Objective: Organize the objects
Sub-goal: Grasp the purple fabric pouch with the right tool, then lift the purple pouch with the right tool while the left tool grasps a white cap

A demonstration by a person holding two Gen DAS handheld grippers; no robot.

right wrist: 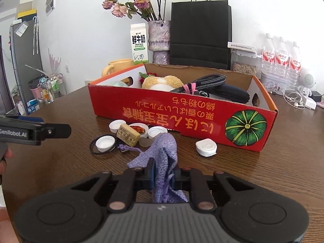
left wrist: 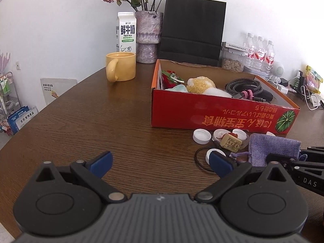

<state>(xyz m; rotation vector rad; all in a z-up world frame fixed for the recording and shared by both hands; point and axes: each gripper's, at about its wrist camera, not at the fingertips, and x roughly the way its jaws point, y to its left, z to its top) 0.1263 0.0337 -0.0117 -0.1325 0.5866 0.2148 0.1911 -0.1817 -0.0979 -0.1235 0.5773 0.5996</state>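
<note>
The purple cloth pouch (right wrist: 165, 158) is pinched between the pads of the right gripper (right wrist: 164, 175), whose jaws are pressed together on the fabric near its drawstring end. The pouch is bunched and drawn up above the worktop (right wrist: 253, 174); whether its far end is clear of the surface cannot be told.

The step in hand is judged to be the pick-up of the pouch for stowing. At 12 o'clock from the pouch, the red cardboard box (right wrist: 182, 113) stands with its top open and already holds a plush toy (right wrist: 162, 82), a braided cable (right wrist: 210, 80) and a dark case (right wrist: 232, 94). For the next move, the pouch must be raised over the near wall of the box and released inside.

At 10 o'clock from the pouch, white bottle caps (right wrist: 105, 142), a boxed stamp (right wrist: 128, 135) and a black hair band (right wrist: 93, 148) remain on the worktop. A round white case (right wrist: 206, 147) lies at 2 o'clock.

The left gripper (left wrist: 160, 162) is held with its jaws spread wide and nothing between them.
</note>
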